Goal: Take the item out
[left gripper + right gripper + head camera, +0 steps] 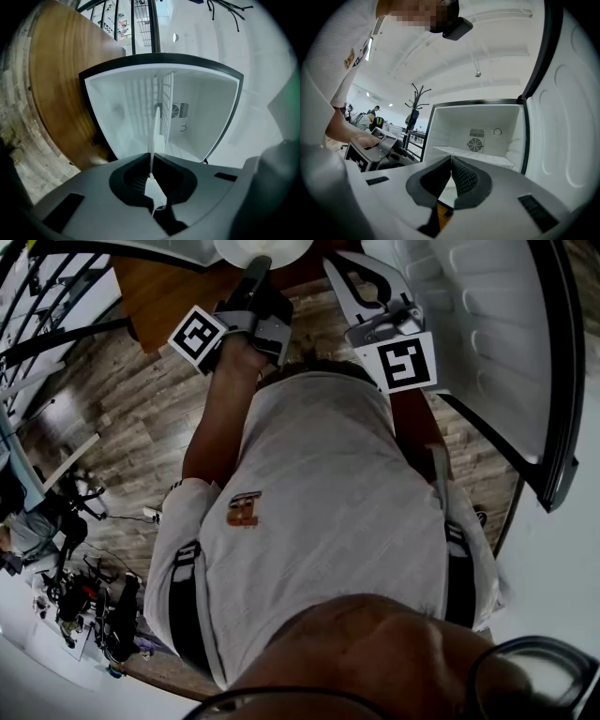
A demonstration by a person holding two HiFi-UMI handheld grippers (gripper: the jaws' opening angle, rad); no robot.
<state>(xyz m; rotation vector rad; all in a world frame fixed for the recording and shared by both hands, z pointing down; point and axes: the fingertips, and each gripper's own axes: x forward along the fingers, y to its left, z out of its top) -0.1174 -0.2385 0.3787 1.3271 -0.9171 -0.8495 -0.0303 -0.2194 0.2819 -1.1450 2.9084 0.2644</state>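
Left gripper pinches a thin white item edge-on.

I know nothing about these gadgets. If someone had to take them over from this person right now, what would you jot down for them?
Left claw: shut on a thin white plate, seen edge-on.
Right claw: shut, nothing in it.
Fridge: door open, only its shelf visible inside.
Done: the plate seems to be out, held in front of the fridge.
Left: probably set the plate down; where is not shown.
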